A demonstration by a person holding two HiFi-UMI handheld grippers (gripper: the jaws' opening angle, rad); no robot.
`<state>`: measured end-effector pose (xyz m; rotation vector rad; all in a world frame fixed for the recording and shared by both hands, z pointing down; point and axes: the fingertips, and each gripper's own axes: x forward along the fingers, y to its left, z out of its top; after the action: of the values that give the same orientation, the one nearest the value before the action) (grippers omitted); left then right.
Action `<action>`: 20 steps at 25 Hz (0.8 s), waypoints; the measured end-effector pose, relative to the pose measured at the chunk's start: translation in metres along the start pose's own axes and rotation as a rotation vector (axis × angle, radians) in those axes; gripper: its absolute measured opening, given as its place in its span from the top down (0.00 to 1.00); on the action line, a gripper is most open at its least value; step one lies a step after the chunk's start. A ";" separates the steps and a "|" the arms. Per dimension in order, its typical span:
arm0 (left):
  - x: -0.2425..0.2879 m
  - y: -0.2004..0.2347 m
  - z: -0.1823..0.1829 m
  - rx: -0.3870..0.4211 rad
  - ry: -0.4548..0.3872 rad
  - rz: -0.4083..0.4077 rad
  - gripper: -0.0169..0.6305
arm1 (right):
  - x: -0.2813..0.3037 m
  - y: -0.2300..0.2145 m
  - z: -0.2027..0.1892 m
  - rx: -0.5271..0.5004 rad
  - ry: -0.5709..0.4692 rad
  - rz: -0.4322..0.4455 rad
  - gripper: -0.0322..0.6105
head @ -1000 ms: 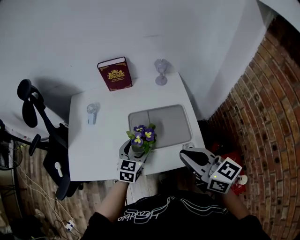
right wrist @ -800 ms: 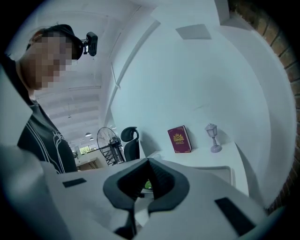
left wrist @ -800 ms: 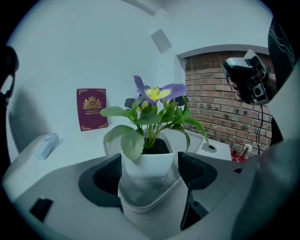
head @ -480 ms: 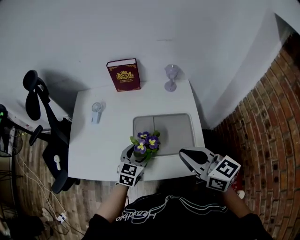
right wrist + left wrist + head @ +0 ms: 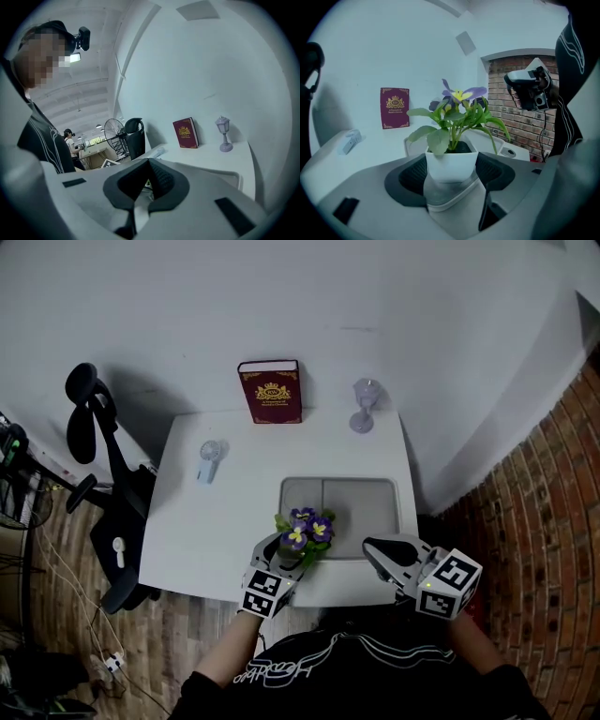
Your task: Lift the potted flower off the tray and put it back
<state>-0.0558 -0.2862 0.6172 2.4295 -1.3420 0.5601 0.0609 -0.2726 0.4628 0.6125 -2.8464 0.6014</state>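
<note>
The potted flower (image 5: 307, 532), purple and yellow blooms in a small white square pot (image 5: 451, 161), stands at the front left corner of the grey tray (image 5: 366, 498). My left gripper (image 5: 298, 549) reaches in from the table's front edge with a jaw on each side of the pot. Its jaws have just been closing, and in the left gripper view (image 5: 451, 168) both dark pads touch the pot's rim. My right gripper (image 5: 375, 549) hovers at the tray's front right corner, shut and empty (image 5: 147, 180).
A dark red book (image 5: 272, 392) and a purple lantern ornament (image 5: 364, 406) stand at the back of the white table (image 5: 216, 531). A small hand fan (image 5: 208, 460) lies to the left. An office chair (image 5: 103, 484) stands left of the table, a brick wall (image 5: 544, 521) to the right.
The right gripper has drifted slightly left, closer to the tray's front right corner. The left gripper stays around the pot, which has not moved on the tray. The head view has shifted.
</note>
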 end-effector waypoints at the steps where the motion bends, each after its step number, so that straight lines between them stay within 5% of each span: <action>1: 0.000 0.001 0.000 0.000 0.000 0.005 0.45 | 0.001 0.001 0.001 -0.002 -0.001 0.002 0.95; 20: -0.078 -0.001 0.053 -0.166 -0.132 0.018 0.45 | -0.006 0.058 -0.002 0.030 -0.044 -0.009 0.95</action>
<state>-0.0827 -0.2519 0.5336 2.3565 -1.4028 0.2833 0.0423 -0.2209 0.4430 0.6510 -2.8786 0.6375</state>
